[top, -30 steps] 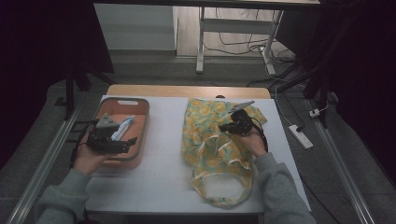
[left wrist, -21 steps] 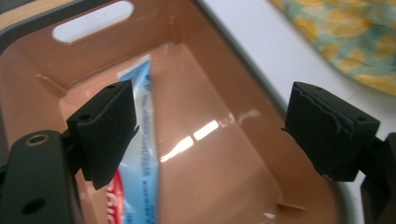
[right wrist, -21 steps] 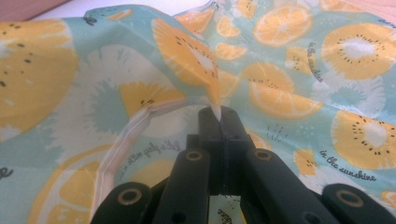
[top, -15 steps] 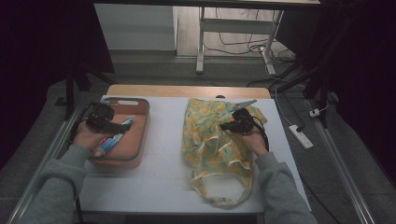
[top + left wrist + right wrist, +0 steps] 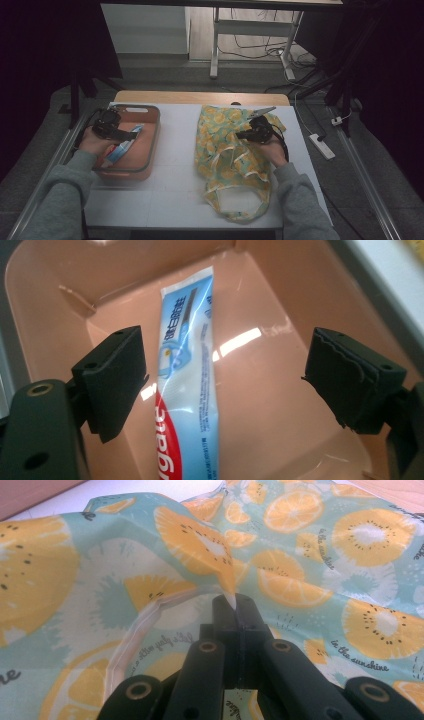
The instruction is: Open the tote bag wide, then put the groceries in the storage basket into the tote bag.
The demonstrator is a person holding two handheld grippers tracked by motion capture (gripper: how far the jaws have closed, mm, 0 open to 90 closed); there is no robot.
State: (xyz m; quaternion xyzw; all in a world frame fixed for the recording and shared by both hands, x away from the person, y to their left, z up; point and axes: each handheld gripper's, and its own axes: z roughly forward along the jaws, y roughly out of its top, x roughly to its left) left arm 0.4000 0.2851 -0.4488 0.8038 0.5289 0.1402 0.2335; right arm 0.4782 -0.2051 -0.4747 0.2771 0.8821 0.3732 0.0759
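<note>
fingers of my right gripper are clamped on a fold of the fruit-print bag, spread across the white tabletop. my left gripper hangs in the pink bin, fingers apart around the toothpaste tube, not touching.

Left gripper: we note it shifts from above the middle of the pink tray toward the tray's far left corner, dropping slightly. Toothpaste tube: covered by the gripper a second ago, it now lies exposed on the tray floor between the open jaws.
</note>
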